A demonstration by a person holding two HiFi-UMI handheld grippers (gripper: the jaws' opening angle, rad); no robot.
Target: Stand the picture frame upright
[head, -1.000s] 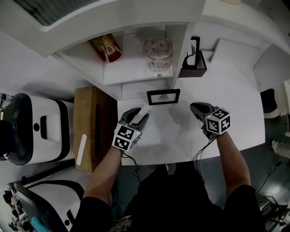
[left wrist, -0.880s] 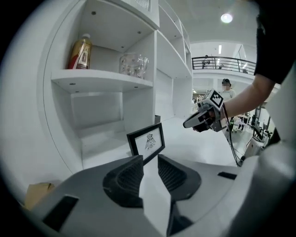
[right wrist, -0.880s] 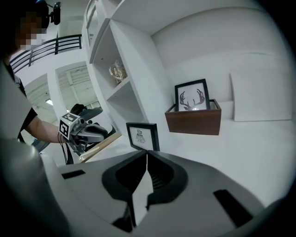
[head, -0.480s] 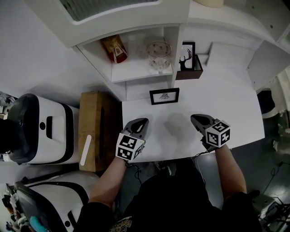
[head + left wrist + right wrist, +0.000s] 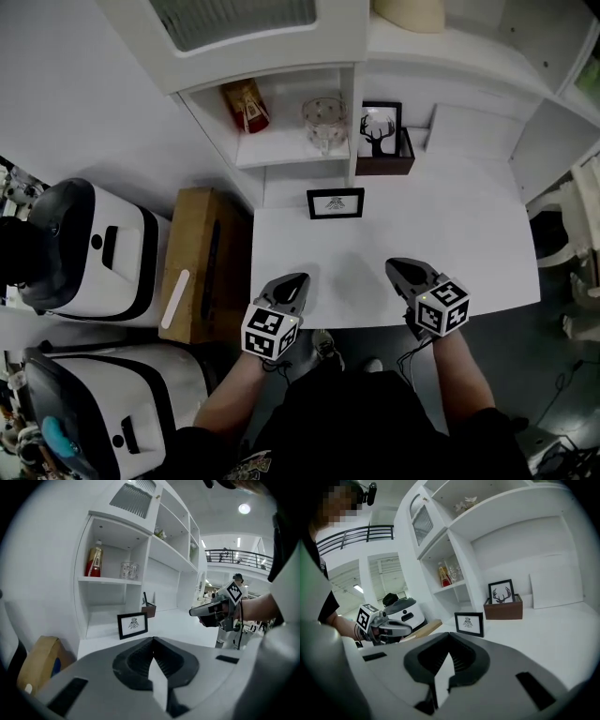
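Observation:
A small black picture frame (image 5: 335,202) with a little emblem stands upright on the white desk (image 5: 469,244), just in front of the shelf unit; it also shows in the left gripper view (image 5: 132,625) and the right gripper view (image 5: 469,623). My left gripper (image 5: 292,284) is shut and empty near the desk's front edge, well short of the frame. My right gripper (image 5: 401,269) is shut and empty too, at the front right. Each gripper shows in the other's view: the right gripper (image 5: 196,612), the left gripper (image 5: 408,627).
A brown box (image 5: 385,155) holding a deer picture (image 5: 379,127) stands behind the frame. The shelf (image 5: 281,145) carries a red bottle (image 5: 247,104) and a glass jar (image 5: 322,117). A wooden block (image 5: 200,265) and white machines (image 5: 98,247) flank the desk's left side.
Both grippers drew back from the frame toward the desk's front edge. The left gripper, open near the frame a second ago, has shut empty. The frame stays standing.

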